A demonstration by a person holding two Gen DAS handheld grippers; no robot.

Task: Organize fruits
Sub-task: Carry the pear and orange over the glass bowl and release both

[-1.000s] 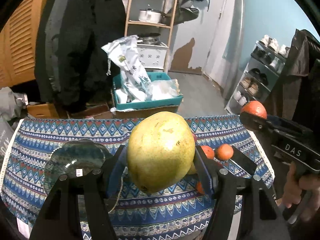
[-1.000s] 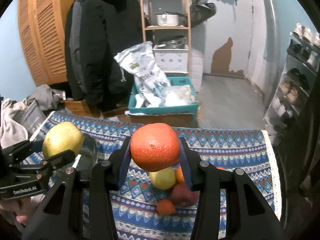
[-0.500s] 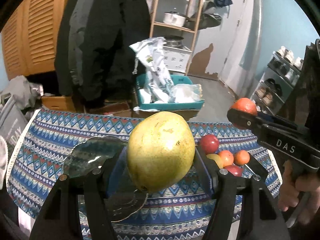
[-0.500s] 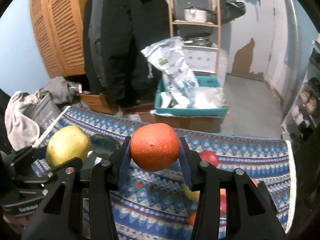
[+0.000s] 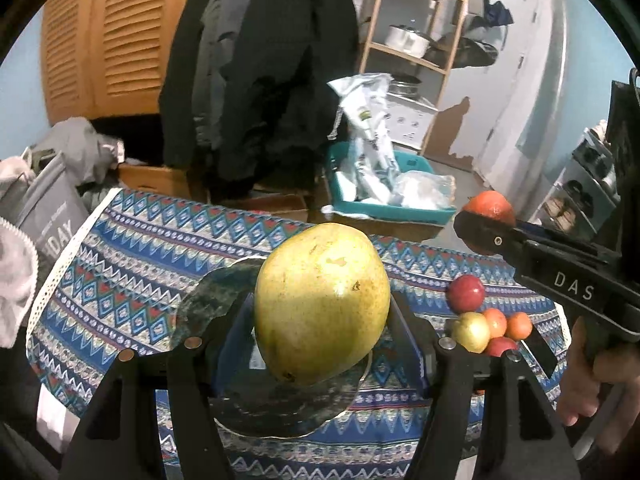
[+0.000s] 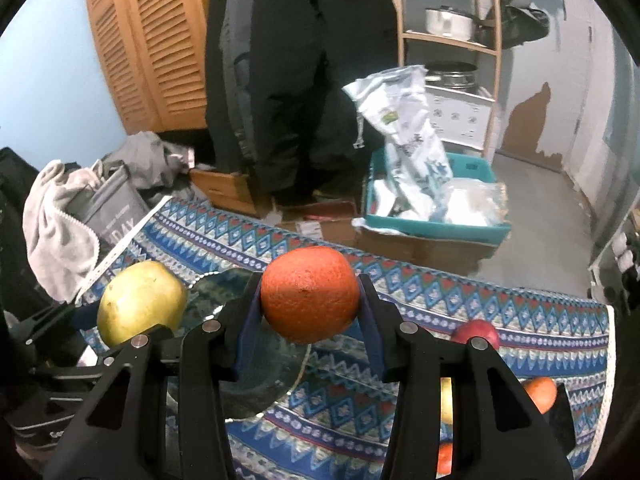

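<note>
My left gripper is shut on a large yellow-green pear and holds it above a clear glass plate on the patterned tablecloth. My right gripper is shut on an orange, held over the same glass plate. The orange also shows at the right of the left wrist view, and the pear at the left of the right wrist view. A pile of small fruits lies on the cloth at the right: a red apple, a yellow one and small oranges.
Beyond the table's far edge stand a teal crate with plastic bags, hanging dark coats and a wooden shelf with pots. A grey bag and cloths lie off the table's left end. Shoe racks stand at the right.
Both grippers have moved left with their fruits held. The glass plate now lies under them and the fruit pile has slid to the right of both views.
</note>
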